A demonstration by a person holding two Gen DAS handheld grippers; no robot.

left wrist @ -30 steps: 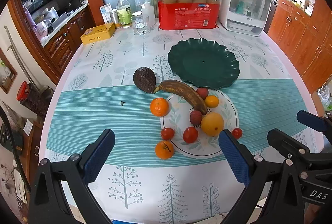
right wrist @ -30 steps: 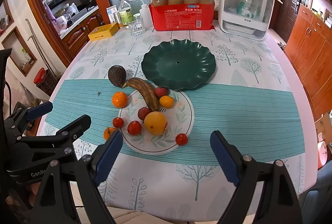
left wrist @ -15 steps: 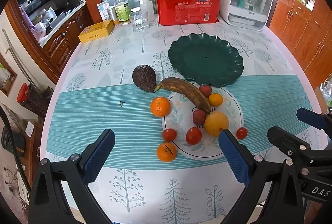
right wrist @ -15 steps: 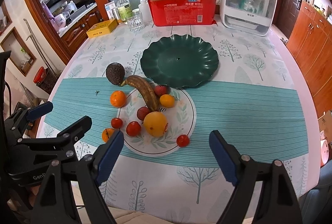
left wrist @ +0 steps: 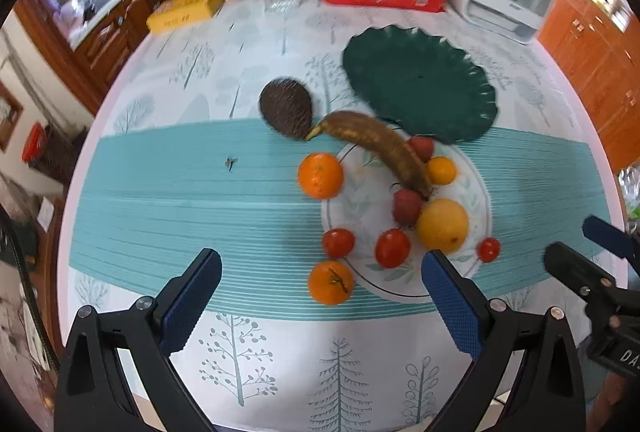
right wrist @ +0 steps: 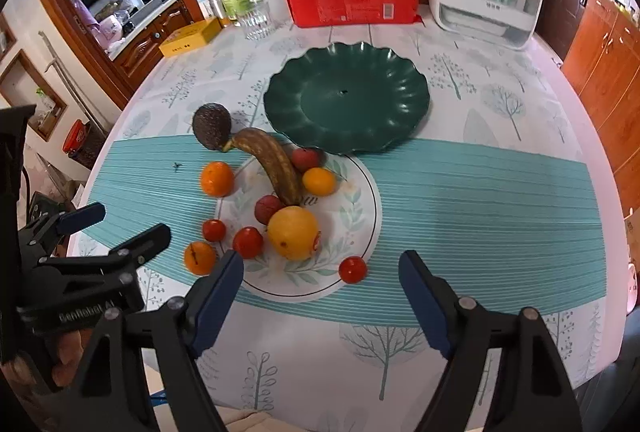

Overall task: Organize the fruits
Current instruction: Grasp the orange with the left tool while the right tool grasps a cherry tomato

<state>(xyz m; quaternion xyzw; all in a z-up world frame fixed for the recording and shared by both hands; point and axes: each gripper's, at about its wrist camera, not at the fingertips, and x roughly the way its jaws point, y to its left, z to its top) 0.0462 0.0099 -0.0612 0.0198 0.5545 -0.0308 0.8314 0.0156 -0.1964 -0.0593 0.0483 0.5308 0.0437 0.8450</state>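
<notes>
Fruit is lying ahead of both of your grippers, scattered on and around the white leaf-print plate [right wrist: 360, 191] on the tabletop [right wrist: 480, 191]: the browned banana [right wrist: 272, 161] is resting across the plate's far rim with its stem touching the avocado [right wrist: 211, 125], the large orange [right wrist: 293, 232] is sitting near the plate's middle, and the small mandarin with a stem [left wrist: 331, 282] is lying just off the plate's rim. Your left gripper [left wrist: 320, 294] is hovering with its jaws spread wide, and that mandarin is sitting between the two blue pads in the left wrist view, touching neither. Your right gripper [right wrist: 320, 286] is also holding its jaws wide apart and gripping nothing; a cherry tomato [right wrist: 353, 269] at the plate's near rim is lying between its pads, clear of both. The green scalloped plate [right wrist: 348, 99] beyond the fruit is holding nothing. Compared with a second ago, both grippers are sitting closer to the fruit, the left wrist view is blurring and tilting as you move, and no fruit has shifted.
</notes>
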